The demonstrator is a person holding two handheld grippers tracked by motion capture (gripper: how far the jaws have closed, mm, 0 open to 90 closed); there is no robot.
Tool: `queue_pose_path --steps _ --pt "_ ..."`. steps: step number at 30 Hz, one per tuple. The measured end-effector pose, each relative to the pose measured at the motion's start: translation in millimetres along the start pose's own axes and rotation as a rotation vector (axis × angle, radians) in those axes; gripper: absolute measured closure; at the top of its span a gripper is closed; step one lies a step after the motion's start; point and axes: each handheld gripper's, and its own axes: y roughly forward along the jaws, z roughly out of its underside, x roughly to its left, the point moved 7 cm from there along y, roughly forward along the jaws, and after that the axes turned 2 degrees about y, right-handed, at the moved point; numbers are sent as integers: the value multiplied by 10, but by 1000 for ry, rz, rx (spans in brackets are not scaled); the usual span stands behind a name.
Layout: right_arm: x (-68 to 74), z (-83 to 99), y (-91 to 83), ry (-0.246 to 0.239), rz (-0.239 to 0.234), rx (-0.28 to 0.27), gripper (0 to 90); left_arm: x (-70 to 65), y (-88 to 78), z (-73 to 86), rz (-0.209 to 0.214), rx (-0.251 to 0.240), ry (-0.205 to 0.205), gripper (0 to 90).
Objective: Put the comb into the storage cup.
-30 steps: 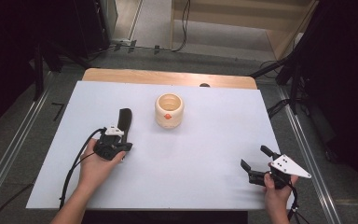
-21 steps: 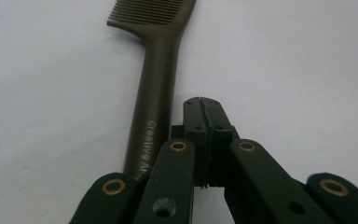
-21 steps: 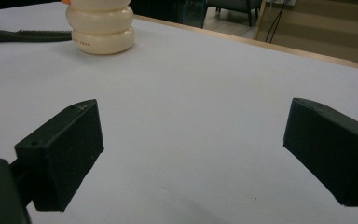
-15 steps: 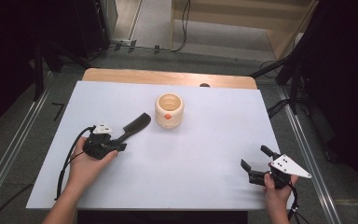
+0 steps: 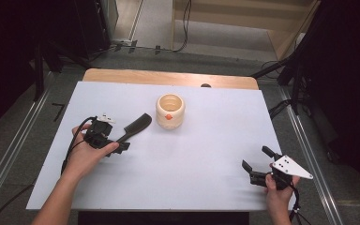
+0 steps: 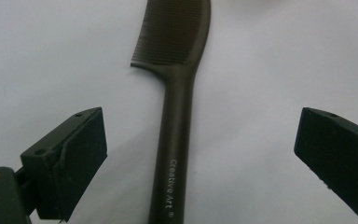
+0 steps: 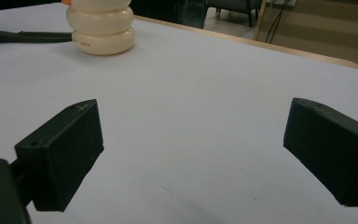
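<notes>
A dark comb (image 5: 136,127) lies flat on the white table sheet (image 5: 206,140), its teeth end pointing toward a cream ribbed cup (image 5: 170,110) with an orange mark. My left gripper (image 5: 116,137) sits over the comb's handle. Its jaws have just been opening and now stand wide apart. In the left gripper view the comb (image 6: 177,93) runs up between the two pads without touching either; the left gripper (image 6: 200,116) is open. My right gripper (image 5: 256,158) rests near the front right corner, open with nothing in it. From the right gripper (image 7: 191,112) I see the cup (image 7: 103,28) and the comb (image 7: 28,36) far off.
A strip of bare wooden tabletop (image 5: 168,77) shows beyond the sheet's far edge. Metal rails (image 5: 9,154) run along both sides of the table. Cables and dark stands crowd the floor behind. Broad white surface lies between the two grippers.
The left hand swung the comb from pointing away to pointing toward the cup, then its jaws opened off the handle. The right gripper has not moved.
</notes>
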Motion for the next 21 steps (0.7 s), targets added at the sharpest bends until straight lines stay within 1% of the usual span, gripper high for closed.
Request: queue_pose_path --steps 2,3,4,5,6,7,8,9,10,11,13,15,18,19,20,21 --pt "0 1 0 -1 0 0 30 28 51 34 -7 41 -2 22" --pt "1 0 1 -1 1 0 30 38 76 47 -13 54 -5 47" --pt "2 1 1 -1 1 2 30 40 109 66 -20 72 -1 143" --pt "2 1 2 -1 2 0 30 40 109 66 -20 72 -1 145" --pt "2 1 2 -1 2 0 30 43 134 76 -31 86 2 170" --pt "2 1 3 -2 2 0 30 43 134 76 -31 86 2 230" --pt "3 1 2 -2 2 0 30 34 141 78 -30 88 9 312" --pt "3 1 3 -2 2 0 30 21 148 80 -28 90 15 347" --pt "3 2 2 -3 2 1 30 16 167 86 -47 97 28 375" --pt "2 2 3 -4 2 1 30 15 172 90 -59 101 33 421" --pt "3 1 3 -1 3 0 30 17 168 90 -75 103 43 470" --pt "3 2 3 -3 3 1 30 23 163 95 -93 107 58 565" --pt "3 2 4 -4 4 2 30 22 153 102 -93 110 61 690" --pt "2 3 3 -5 4 3 30 18 153 104 -93 107 63 711" --pt "4 2 5 -3 5 1 30 8 150 109 -92 110 76 718" --pt "3 3 4 -4 4 3 30 7 151 109 -95 109 78 720"
